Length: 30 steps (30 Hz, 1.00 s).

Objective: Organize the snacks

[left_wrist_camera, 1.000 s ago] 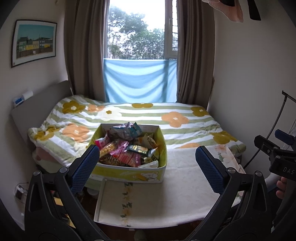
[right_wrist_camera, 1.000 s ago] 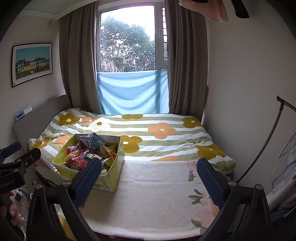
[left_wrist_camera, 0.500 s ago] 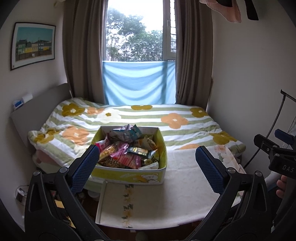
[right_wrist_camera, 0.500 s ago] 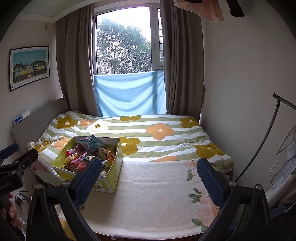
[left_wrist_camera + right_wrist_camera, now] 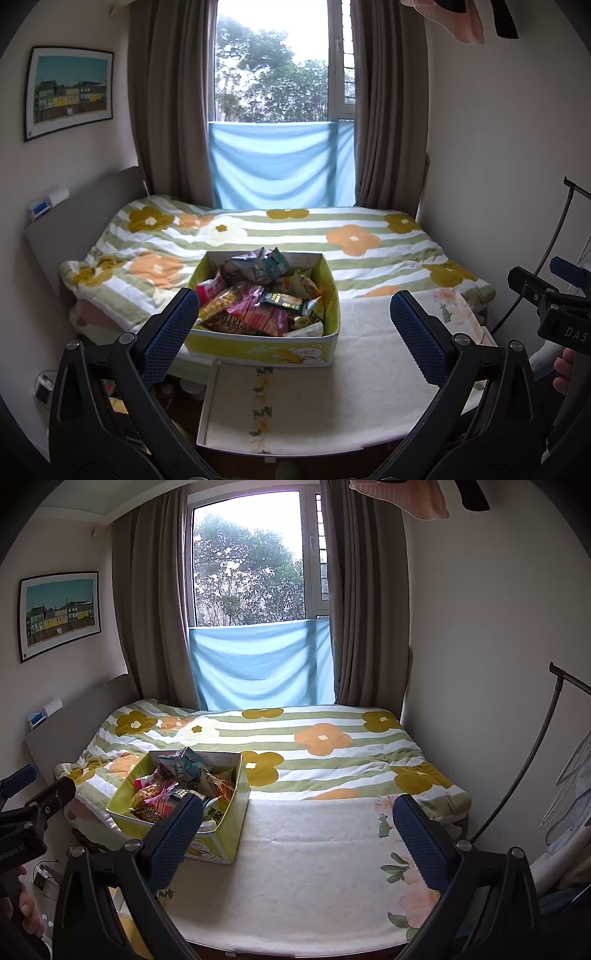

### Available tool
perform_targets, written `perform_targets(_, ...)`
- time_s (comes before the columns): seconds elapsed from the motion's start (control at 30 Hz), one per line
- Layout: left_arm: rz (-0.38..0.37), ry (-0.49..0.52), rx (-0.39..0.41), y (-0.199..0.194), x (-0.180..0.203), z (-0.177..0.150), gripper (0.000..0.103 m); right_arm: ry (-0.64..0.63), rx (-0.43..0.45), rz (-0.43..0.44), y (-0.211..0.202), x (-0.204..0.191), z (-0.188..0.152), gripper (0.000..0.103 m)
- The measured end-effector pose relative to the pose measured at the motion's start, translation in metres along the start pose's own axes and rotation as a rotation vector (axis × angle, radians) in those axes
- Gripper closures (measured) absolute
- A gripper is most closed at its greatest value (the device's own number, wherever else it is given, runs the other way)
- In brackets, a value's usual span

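A yellow-green cardboard box full of snack packets stands on the near part of the bed, at the back edge of a white cloth-covered surface. The box also shows in the right wrist view, left of centre. My left gripper is open and empty, held back from the box, which sits between its fingers in view. My right gripper is open and empty over the white surface, to the right of the box.
A bed with a green-striped flower quilt fills the room to the window with a blue cloth. A grey headboard is at left, a wall at right. A black stand leans at right.
Both grippers have risen and tilted slightly, so the room sits lower in both views. Both stay open and empty. The box has not moved.
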State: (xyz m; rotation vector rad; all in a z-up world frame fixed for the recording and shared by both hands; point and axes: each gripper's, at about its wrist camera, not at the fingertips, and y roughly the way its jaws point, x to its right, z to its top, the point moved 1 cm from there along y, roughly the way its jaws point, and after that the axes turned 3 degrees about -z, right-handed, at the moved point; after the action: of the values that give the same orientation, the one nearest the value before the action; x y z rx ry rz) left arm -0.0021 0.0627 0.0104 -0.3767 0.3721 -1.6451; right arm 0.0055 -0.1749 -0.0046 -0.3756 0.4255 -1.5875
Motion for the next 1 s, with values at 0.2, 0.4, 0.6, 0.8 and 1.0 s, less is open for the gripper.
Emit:
perform_targets(0.2,0.009,0.002,0.003,0.0007,0.0009,-0.0012,0.0,-0.001,0.0,0.001,0.0003,0.0006,0.0,0.001)
perform_targets(0.4,0.011,0.004,0.006,0.0,0.001,-0.0021,0.0,0.003,0.001,0.002,0.0005,0.0014,0.0002,0.001)
perform_targets(0.6,0.013,0.005,0.004,-0.0002,0.0017,-0.0013,0.0,0.002,0.001,0.002,0.0004,0.0012,0.0001,0.001)
perform_targets(0.8,0.016,0.012,0.008,-0.0015,0.0008,0.0002,0.0,0.003,0.002,0.001,-0.0003,0.0002,0.0005,0.001)
perform_targets(1.0,0.015,0.014,0.029,-0.0061,0.0021,0.0018,0.0,0.004,0.001,0.001,0.0003,0.0007,0.0004,0.001)
